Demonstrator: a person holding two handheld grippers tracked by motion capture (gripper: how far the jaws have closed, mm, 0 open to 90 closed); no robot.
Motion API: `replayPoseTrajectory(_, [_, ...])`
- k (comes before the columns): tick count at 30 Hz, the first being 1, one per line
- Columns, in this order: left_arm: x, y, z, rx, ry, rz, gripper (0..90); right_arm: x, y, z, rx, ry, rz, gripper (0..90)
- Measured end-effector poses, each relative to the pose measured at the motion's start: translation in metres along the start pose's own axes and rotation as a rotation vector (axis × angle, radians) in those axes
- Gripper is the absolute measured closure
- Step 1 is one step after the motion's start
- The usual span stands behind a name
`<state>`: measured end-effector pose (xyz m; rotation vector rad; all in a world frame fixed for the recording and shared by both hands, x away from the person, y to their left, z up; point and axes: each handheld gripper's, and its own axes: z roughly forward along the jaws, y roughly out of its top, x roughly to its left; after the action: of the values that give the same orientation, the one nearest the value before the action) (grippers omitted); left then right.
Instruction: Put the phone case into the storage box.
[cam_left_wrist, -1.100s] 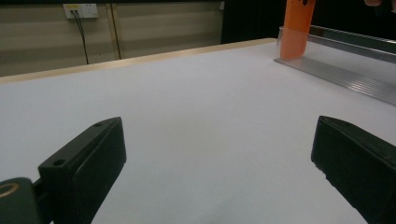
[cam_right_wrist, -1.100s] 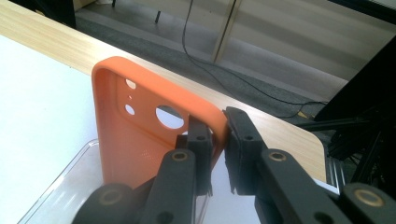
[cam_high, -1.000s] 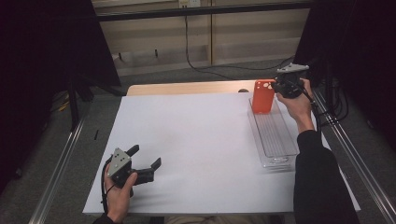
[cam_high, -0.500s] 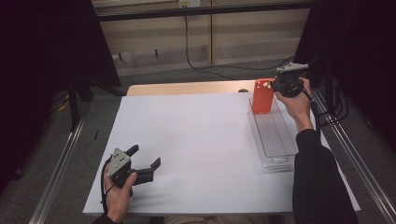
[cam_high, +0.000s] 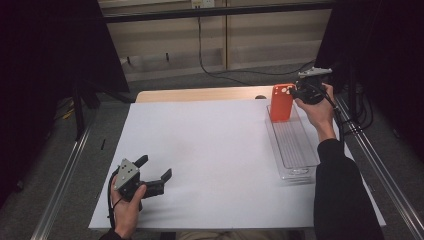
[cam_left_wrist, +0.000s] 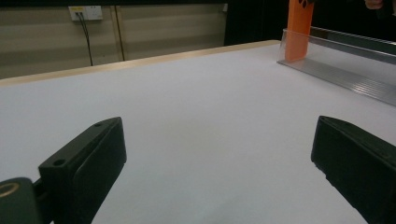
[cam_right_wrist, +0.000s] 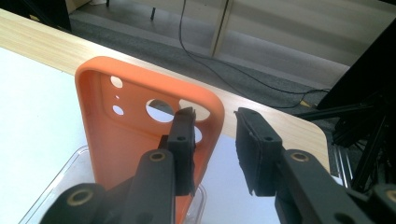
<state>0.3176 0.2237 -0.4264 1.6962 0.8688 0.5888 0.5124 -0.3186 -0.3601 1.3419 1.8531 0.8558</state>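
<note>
**Orange case standing in the tray, right gripper at its edge**

I had the right gripper (cam_high: 295, 93) up at the far right of the bench (cam_high: 210, 150), just beside the top of the orange phone case (cam_high: 281, 102). The case stood upright on its short end inside the far end of the clear tray (cam_high: 295, 150), which lay lengthwise along the right side of the white sheet. In the right gripper view the case (cam_right_wrist: 126, 135) showed its hollow inner face and camera cutouts to me. My right gripper (cam_right_wrist: 212, 140) was partly open: one jaw sat in front of that inner face near the right-hand rim, the other stood clear of the rim on the outside, with a gap between them. I could not tell whether the inner jaw actually touched the case; the jaws were not clamped on it.

My left gripper (cam_high: 152, 172) rested low at the near left of the bench, well apart from the tray, jaws spread wide and holding nothing. In the left gripper view, its jaws stood far apart over bare white sheet, with the case (cam_left_wrist: 299, 28) and the tray's wall (cam_left_wrist: 336, 70) far off to the right.
</note>
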Motion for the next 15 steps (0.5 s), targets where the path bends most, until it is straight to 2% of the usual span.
replayPoseTrajectory(7, [0.0002,0.0002,-0.0002,-0.001,0.001,0.001,3.2,-0.0013,-0.0018,0.0013,-0.004,0.002,0.032,58.2])
replayPoseTrajectory(15, [-0.0003,0.0002,-0.0005,-0.011,0.003,-0.009,3.2,-0.0028,-0.002,-0.0011,-0.02,0.01,0.06,40.6])
